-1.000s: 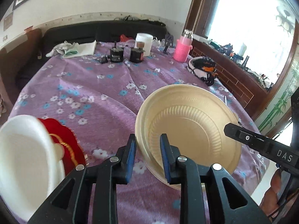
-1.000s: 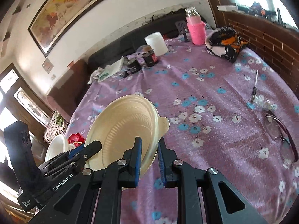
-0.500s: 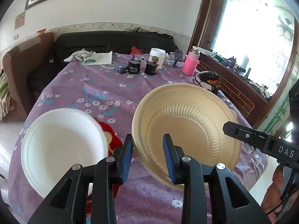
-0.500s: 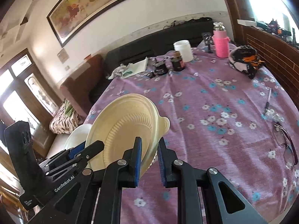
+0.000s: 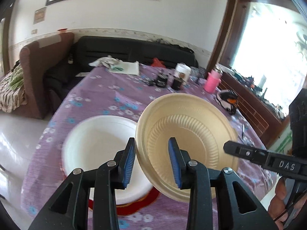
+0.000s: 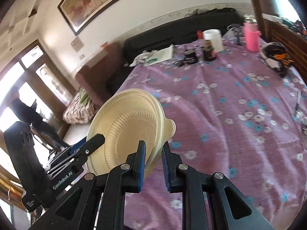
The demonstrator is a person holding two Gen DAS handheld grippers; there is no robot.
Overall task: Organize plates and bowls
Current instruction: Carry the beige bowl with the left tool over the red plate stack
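Left tongs (image 5: 152,160) have just been opening: pads now stand wider than a second ago, and the cream plate (image 5: 187,145) rim sits in the gap, the left pad about at the rim edge, right pad off the plate face, so no pinch there. Right tongs (image 6: 152,162) clamp the same plate (image 6: 127,132) by its opposite rim, near its small tab, same narrow gap as before. The plate is in the air, tilted, face toward the left camera, above the desk (image 6: 230,115).

The white plate (image 5: 99,149) was at the far-left edge of the left view a second ago; now it lies just left of and under the left tongs, most of it in view, partly behind the left finger. It sits on a red mat (image 5: 134,205), only a sliver showing below it. Cream plate overlaps the white plate's right edge in this view; contact unclear.

Far ahead of the tongs: white tub (image 5: 183,71), two dark jars (image 5: 177,83), pink bottle (image 5: 212,82), papers and cloth (image 5: 122,67), all blurred. Right of the tongs: helmet-like thing (image 5: 227,100) by the wooden ledge, pen (image 6: 298,97). Black sofa (image 5: 134,49) behind the desk, brown armchair (image 5: 44,57) left. A person (image 6: 28,111) stands at the doorway far left in the right view. Fingers of a hand (image 5: 282,197) under the right tongs' body.
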